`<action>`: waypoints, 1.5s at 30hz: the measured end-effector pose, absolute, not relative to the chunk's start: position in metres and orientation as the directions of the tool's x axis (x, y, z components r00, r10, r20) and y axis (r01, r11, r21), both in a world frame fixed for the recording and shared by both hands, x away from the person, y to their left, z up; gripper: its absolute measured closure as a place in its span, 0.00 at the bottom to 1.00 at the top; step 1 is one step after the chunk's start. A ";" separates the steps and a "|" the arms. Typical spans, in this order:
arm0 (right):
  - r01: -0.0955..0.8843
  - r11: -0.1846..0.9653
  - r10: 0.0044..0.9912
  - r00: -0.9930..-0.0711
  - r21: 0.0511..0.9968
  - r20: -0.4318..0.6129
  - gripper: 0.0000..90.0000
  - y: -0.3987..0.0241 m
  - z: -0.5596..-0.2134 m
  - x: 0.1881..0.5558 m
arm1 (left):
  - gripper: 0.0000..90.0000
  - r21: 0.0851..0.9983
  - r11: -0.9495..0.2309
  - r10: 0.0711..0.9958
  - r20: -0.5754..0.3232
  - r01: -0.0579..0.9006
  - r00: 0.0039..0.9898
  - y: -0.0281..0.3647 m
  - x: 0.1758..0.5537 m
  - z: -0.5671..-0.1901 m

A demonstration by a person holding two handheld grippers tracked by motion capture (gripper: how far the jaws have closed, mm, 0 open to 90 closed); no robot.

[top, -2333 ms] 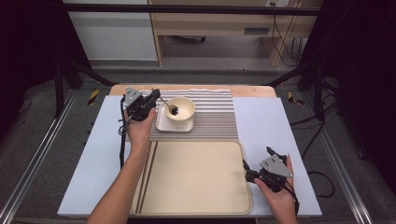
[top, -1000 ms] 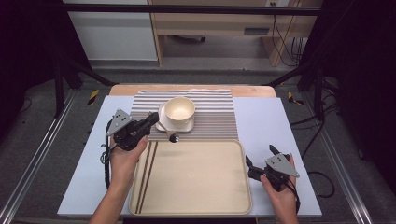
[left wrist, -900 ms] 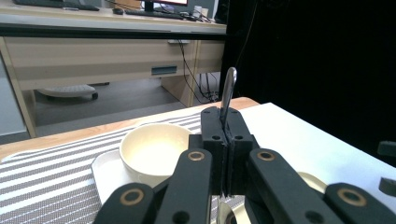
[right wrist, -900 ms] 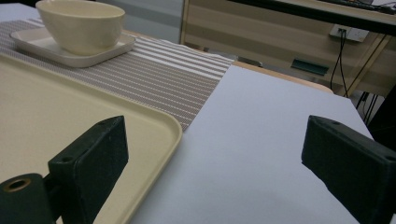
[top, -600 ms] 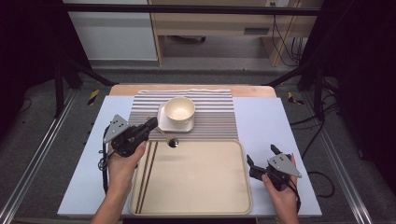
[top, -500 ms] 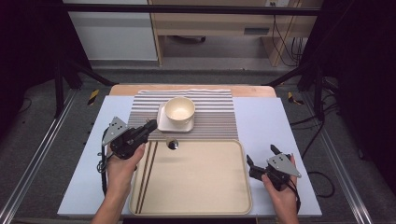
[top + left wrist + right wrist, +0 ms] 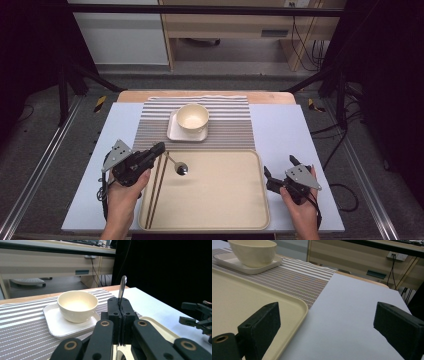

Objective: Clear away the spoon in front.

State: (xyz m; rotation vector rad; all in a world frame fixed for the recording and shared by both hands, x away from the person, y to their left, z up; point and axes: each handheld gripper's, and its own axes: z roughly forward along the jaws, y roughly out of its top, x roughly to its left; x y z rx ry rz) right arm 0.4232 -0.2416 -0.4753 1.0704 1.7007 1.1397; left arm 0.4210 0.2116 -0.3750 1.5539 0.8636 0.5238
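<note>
My left gripper [image 7: 159, 148] is shut on the handle of a metal spoon [image 7: 179, 167]. The spoon's bowl hangs over the near-left part of the beige tray [image 7: 225, 210]. In the left gripper view the jaws [image 7: 120, 305] are pressed together, and the spoon [image 7: 122, 288] sticks out past them. Two dark chopsticks [image 7: 157, 187] lie along the tray's left side. A cream bowl [image 7: 192, 118] stands on a square white plate [image 7: 173, 134] on the striped mat [image 7: 230, 125]. My right gripper [image 7: 279, 167] is open and holds nothing. It rests on the table just right of the tray.
A pale blue sheet [image 7: 295, 135] covers the table, with bare room on both sides of the mat. The right gripper view has the tray's corner [image 7: 297, 305] between its wide jaws [image 7: 327, 327]. The other gripper [image 7: 197, 316] appears far right in the left gripper view.
The left gripper lifted the spoon out of the bowl, then carried it toward the near left and a little down, over the tray's corner. The right gripper stayed put.
</note>
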 end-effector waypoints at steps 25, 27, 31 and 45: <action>0.210 0.233 0.939 -0.304 0.950 -0.164 0.08 -0.243 -0.475 0.423 | 0.99 0.956 -0.013 0.753 -0.184 0.294 0.631 0.229 0.388 -0.394; 0.209 0.233 0.939 -0.304 0.950 -0.164 0.08 -0.243 -0.475 0.423 | 0.99 0.955 -0.018 0.752 -0.182 0.296 0.633 0.231 0.384 -0.396; 0.208 0.237 0.938 -0.305 0.949 -0.167 0.08 -0.242 -0.475 0.423 | 0.99 0.952 -0.023 0.750 -0.185 0.304 0.636 0.234 0.378 -0.397; 0.208 0.240 0.939 -0.298 0.948 -0.173 0.08 -0.241 -0.475 0.422 | 0.99 0.935 -0.070 0.748 -0.181 0.348 0.638 0.248 0.362 -0.402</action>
